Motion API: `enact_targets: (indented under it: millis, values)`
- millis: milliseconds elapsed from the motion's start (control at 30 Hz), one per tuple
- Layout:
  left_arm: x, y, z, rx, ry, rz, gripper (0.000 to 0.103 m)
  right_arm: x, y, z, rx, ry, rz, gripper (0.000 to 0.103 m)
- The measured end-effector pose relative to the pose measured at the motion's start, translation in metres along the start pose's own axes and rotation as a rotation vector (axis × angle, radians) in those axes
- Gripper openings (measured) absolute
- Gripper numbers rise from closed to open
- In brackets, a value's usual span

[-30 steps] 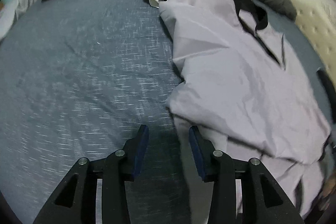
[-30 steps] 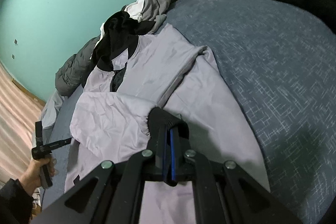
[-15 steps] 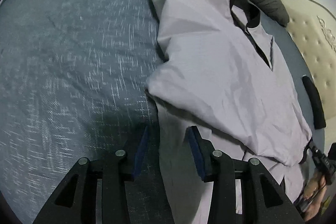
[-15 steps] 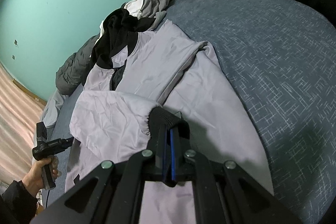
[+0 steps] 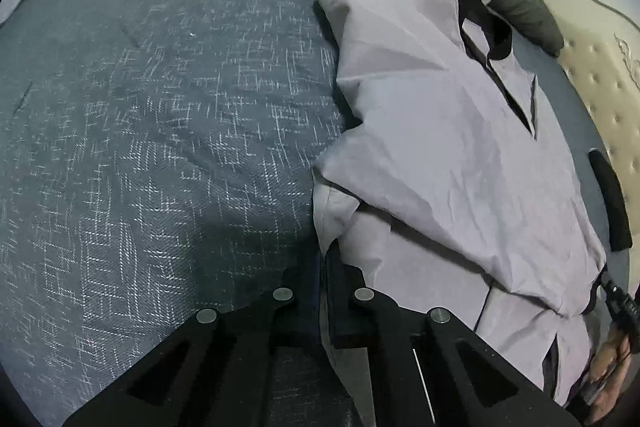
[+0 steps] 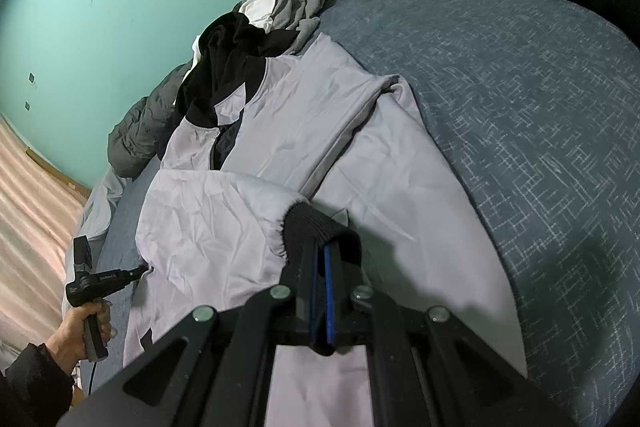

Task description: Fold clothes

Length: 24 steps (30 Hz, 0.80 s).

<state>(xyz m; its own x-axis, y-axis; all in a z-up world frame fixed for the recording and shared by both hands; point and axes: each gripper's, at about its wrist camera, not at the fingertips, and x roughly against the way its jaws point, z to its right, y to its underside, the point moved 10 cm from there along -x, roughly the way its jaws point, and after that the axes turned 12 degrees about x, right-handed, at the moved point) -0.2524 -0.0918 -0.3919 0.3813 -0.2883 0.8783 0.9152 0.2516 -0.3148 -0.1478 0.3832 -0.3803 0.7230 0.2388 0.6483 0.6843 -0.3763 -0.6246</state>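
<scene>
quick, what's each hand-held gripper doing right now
Left hand-held gripper: closed on the edge of the lilac jacket.
Right hand-held gripper: closed on the jacket's black cuff.

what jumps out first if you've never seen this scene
A pale lilac jacket sprawls across the dark blue bedspread, its black collar end towards the teal wall. The right gripper is shut on the jacket's black ribbed cuff, while the left gripper pinches its near edge. Behind the collar sits a heap of black, grey and white clothes.
</scene>
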Motion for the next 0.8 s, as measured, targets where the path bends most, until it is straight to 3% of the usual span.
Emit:
enact_targets:
  millis: [400,433,533,567,700,733,800]
  values:
    - [0.035,0.011,-0.007,0.015,0.047,0.016,0.008,0.003,-0.004,0.003,-0.008,0.002,0.015,0.003]
    - [0.038,0.013,-0.009,0.023,0.06,0.013,0.013,0.004,-0.005,0.003,-0.008,0.004,0.018,0.003]
    - [0.037,0.022,-0.01,0.018,0.065,-0.012,0.047,0.005,-0.004,0.004,-0.013,0.0,0.017,0.003]
    - [0.035,0.025,-0.011,0.013,0.063,-0.022,0.047,0.004,-0.003,0.004,-0.014,0.0,0.015,0.003]
    - [0.032,0.038,-0.02,0.036,0.069,-0.051,0.047,0.004,-0.003,0.002,-0.013,-0.005,0.014,0.003]
    - [0.03,0.04,-0.02,0.043,0.08,-0.058,0.041,0.004,-0.003,0.002,-0.013,-0.006,0.014,0.003]
    - [0.029,0.045,-0.019,0.04,0.093,-0.072,0.018,0.004,-0.003,0.002,-0.012,-0.008,0.013,0.003]
